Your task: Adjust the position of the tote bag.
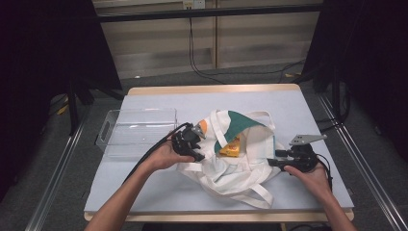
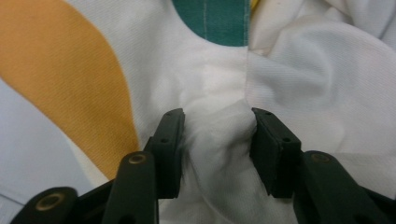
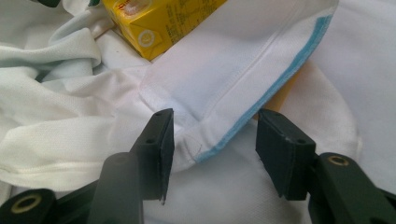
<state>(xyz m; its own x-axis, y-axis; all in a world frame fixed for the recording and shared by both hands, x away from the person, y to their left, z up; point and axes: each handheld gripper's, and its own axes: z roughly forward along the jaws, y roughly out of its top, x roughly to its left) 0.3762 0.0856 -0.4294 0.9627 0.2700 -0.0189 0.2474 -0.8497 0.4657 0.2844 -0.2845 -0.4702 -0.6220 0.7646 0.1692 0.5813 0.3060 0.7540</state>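
- A white canvas tote bag lies crumpled in the middle of the counter, its mouth turned up and its straps spilling toward the person's side.
- The left gripper sits at the bag's left edge. In the left gripper view its jaws stand apart with a fold of white cloth bunched between them, just below a green patch and beside an orange one; the cloth is straddled, not pinched.
- The right gripper comes in low at the bag's right side. Its jaws are also apart, set either side of a flap with a light blue hem, so it looks poised to take that edge.
- With one gripper at each side of the opening, I judge that the person means to spread the mouth wide and keep it from collapsing.
- A yellow carton rests inside the bag, partly covered by cloth; in the right gripper view it lies just beyond the flap, small print on its face.
- An empty clear plastic bin stands just left of the bag, close to the left gripper, likely where the bag's contents are bound.
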